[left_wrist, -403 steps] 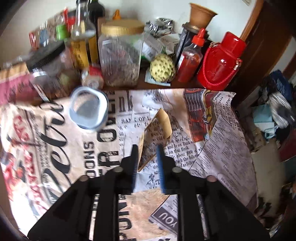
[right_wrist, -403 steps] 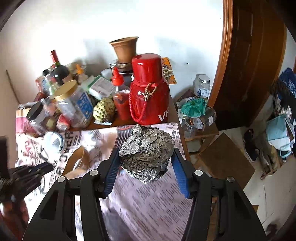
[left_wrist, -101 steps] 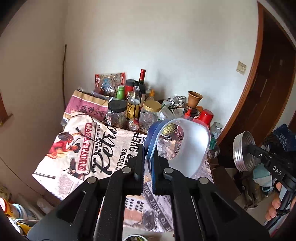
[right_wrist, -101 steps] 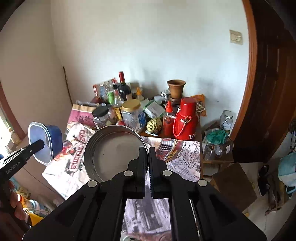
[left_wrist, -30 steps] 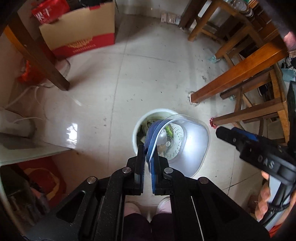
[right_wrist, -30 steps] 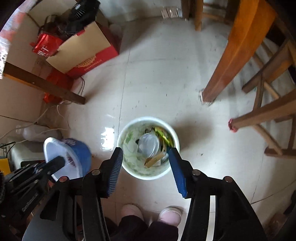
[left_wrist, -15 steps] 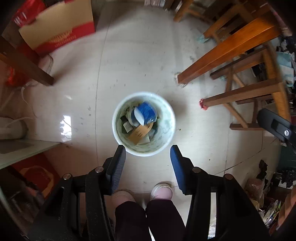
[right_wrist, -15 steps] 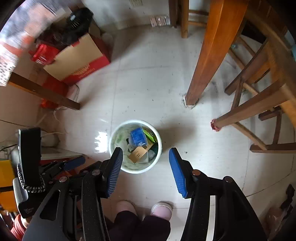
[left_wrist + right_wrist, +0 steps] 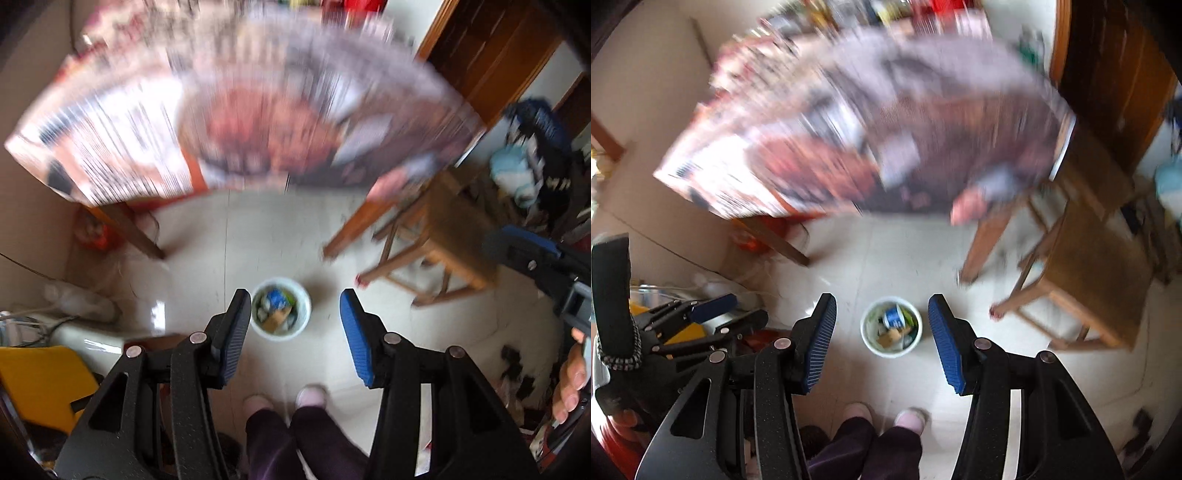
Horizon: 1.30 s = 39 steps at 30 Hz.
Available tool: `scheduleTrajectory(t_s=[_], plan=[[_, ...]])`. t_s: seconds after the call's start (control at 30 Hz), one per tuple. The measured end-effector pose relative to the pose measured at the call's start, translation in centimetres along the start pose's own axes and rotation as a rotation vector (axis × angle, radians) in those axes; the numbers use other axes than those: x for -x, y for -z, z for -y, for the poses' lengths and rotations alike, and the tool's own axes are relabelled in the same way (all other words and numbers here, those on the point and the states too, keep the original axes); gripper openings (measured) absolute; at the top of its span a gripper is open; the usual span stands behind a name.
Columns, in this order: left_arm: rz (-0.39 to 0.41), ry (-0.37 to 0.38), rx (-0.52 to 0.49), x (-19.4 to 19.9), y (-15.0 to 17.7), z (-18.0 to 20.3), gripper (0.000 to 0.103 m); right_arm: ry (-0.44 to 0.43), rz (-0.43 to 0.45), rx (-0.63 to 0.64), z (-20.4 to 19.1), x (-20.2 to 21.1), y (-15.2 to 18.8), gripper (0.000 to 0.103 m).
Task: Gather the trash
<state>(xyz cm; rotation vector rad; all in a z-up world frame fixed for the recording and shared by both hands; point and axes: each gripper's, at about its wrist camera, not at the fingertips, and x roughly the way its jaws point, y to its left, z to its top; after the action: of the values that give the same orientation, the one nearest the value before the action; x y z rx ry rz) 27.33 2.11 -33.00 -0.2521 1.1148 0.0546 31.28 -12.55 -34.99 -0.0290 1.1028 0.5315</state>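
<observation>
- Since half a second ago both views have pulled up and away from the floor: the white trash bin [image 9: 280,312] looks smaller, and the blurred, cloth-covered desk [image 9: 236,110] now fills the top of each picture.
- The left tool [image 9: 295,334] is spread wide, its blue pads [image 9: 352,341] apart with nothing between them; the bin shows on the floor [image 9: 258,229] in the gap, nearer the left pad.
- The right tool [image 9: 882,338] is likewise wide open and holds nothing, with the bin [image 9: 891,326] framed between its pads [image 9: 945,343].
- The trash lies inside the bin: a blue container [image 9: 893,317] sits near the middle, a tan scrap of cardboard [image 9: 888,338] beside it, green bits along the rim.
- The bin stands on pale floor tiles, in front of the desk's near edge and just ahead of the person's feet [image 9: 882,415].
- A wooden stool [image 9: 1086,280] stands on the floor to the right of the bin, well apart from it.
- In the right wrist view the left tool [image 9: 713,314] shows at the left edge; the desk top is too blurred to read.
</observation>
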Motion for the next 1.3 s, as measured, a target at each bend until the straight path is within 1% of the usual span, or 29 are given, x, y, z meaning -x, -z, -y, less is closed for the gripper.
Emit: scheduleTrajectory(t_s=[0.03,0.07,0.1,0.13,0.17,0.2,0.23,0.27,0.3,0.33,0.4,0.43,0.47,0.5,0.53,0.57,0.6,0.63,0.7,0.83,0.93,1.07,1.3], plan=[[0.063,-0.001,0.009,3.3,-0.5,0.5,0.049,-0.001,0.022,0.012,-0.4,1.6,-0.4,0.048],[0.101,0.002,0.009,5.2,-0.6,1.0,0.049,-0.009,0.068,0.033,-1.2,4.8,-0.9,0.048],[0.169,0.005,0.002,8.8,-0.8,1.6,0.049,-0.016,0.094,0.045,-1.4,6.4,-1.0,0.048],[0.217,0.001,-0.007,11.2,-0.9,2.1,0.049,-0.025,0.147,0.062,-2.2,9.5,-1.2,0.050],[0.252,-0.004,-0.015,13.0,-0.8,2.3,0.049,-0.030,0.174,0.070,-2.3,11.1,-1.2,0.051],[0.313,-0.012,-0.029,16.1,-0.6,2.8,0.049,-0.041,0.226,0.082,-2.9,13.9,-1.3,0.052],[0.342,-0.016,-0.035,17.4,-0.5,3.4,0.049,-0.048,0.260,0.090,-3.4,15.5,-1.1,0.052],[0.377,-0.015,-0.044,19.5,-0.3,3.7,0.049,-0.057,0.306,0.100,-4.0,17.8,-0.9,0.053],[0.413,-0.006,-0.055,22.0,0.2,3.9,0.049,-0.063,0.338,0.108,-4.3,19.2,-0.7,0.053],[0.433,0.000,-0.064,23.5,0.4,4.0,0.049,-0.070,0.390,0.128,-5.1,21.5,-0.1,0.053],[0.480,0.015,-0.086,26.5,1.7,4.3,0.049,-0.053,0.466,0.153,-6.5,24.4,0.8,0.053],[0.500,0.019,-0.095,27.6,2.2,4.4,0.049,-0.042,0.491,0.157,-6.9,25.4,1.1,0.053],[0.532,0.025,-0.112,29.3,3.2,4.4,0.052,-0.029,0.523,0.160,-7.4,26.9,1.9,0.053],[0.552,0.024,-0.122,30.7,4.1,4.4,0.057,-0.017,0.552,0.162,-7.9,28.1,2.6,0.055],[0.569,0.021,-0.126,31.8,4.9,4.2,0.060,-0.005,0.577,0.162,-8.6,29.2,3.5,0.063],[0.584,0.020,-0.123,32.8,5.6,4.1,0.064,0.005,0.593,0.159,-9.1,29.9,4.0,0.068],[0.592,0.023,-0.119,33.4,6.4,3.9,0.071,0.019,0.616,0.152,-9.6,30.5,4.8,0.076],[0.595,0.030,-0.116,34.0,7.0,3.7,0.073,0.025,0.632,0.146,-9.8,30.9,5.4,0.080],[0.604,0.040,-0.103,35.3,8.5,3.3,0.081,0.024,0.656,0.132,-10.5,31.6,6.8,0.081],[0.628,0.046,-0.108,37.2,11.1,2.8,0.081,0.042,0.668,0.118,-11.7,32.1,8.2,0.090],[0.654,0.033,-0.120,38.3,12.5,2.6,0.081,0.036,0.674,0.125,-12.5,32.7,9.4,0.090],[0.660,0.040,-0.125,38.8,13.3,2.4,0.081,0.048,0.683,0.134,-13.1,33.5,10.7,0.090],[0.658,0.041,-0.120,39.2,14.0,2.4,0.082,0.046,0.674,0.119,-12.8,33.9,11.5,0.090]])
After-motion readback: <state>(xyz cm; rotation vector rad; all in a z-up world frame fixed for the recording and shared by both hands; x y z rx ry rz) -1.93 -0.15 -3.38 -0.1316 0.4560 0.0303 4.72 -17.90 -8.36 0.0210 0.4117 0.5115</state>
